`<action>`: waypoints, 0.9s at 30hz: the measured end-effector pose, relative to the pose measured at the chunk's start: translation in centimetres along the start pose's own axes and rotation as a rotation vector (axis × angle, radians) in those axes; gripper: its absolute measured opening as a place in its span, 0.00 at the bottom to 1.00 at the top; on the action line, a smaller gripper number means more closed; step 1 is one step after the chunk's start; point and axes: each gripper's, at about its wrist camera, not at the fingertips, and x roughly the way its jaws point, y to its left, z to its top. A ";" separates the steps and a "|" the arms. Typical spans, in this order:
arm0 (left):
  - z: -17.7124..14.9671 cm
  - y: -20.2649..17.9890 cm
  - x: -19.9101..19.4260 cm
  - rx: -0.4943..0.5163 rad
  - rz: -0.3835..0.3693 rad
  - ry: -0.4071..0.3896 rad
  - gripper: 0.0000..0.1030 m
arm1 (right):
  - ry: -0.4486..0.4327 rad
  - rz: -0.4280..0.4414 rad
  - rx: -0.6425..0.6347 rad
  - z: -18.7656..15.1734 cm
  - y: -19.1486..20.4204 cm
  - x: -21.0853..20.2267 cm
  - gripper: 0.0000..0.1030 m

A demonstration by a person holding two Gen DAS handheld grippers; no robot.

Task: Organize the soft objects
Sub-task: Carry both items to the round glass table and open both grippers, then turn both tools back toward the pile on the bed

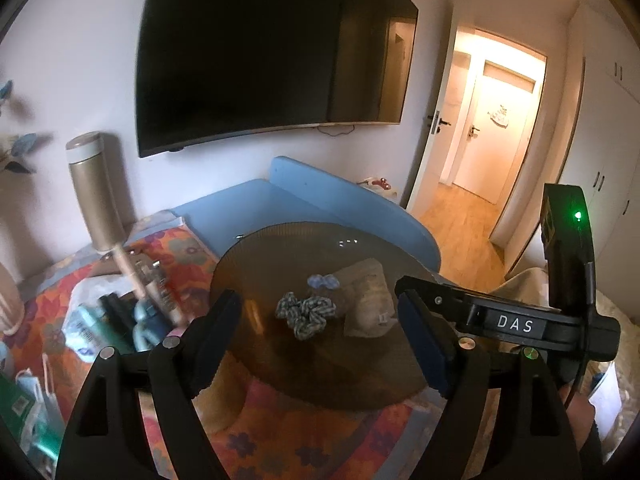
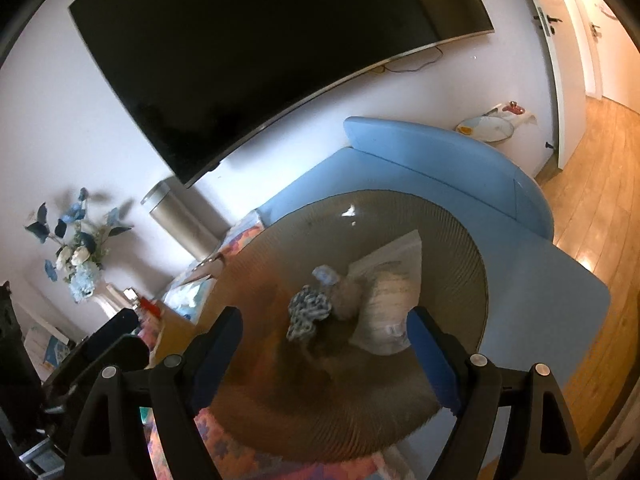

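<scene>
A round brown ribbed tray [image 1: 280, 384] lies on the flowered cloth. On it sit a blue-and-white checked scrunchie [image 1: 306, 312], a small pale blue soft piece [image 1: 323, 281] and a beige cloth pouch [image 1: 366, 300]. My left gripper [image 1: 324, 336] is open and empty, just above the tray's near side. The right gripper's body [image 1: 512, 324] shows at right in the left wrist view. In the right wrist view the tray [image 2: 452, 248], scrunchie [image 2: 310, 312], pale blue piece [image 2: 326, 274] and pouch [image 2: 390, 304] lie ahead of my open, empty right gripper [image 2: 326, 348].
A gold bottle [image 1: 98, 192] and toiletries [image 1: 116, 320] stand left of the tray. A blue bench [image 1: 320, 196] lies behind it, under a wall TV [image 1: 272, 52]. A flower vase [image 2: 80, 256] is far left. An open doorway [image 1: 492, 128] and wood floor are at right.
</scene>
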 end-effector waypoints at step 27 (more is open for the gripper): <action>-14.3 21.9 -24.6 -0.350 0.447 -0.108 0.80 | 0.180 0.316 -0.504 -15.0 27.3 2.9 0.81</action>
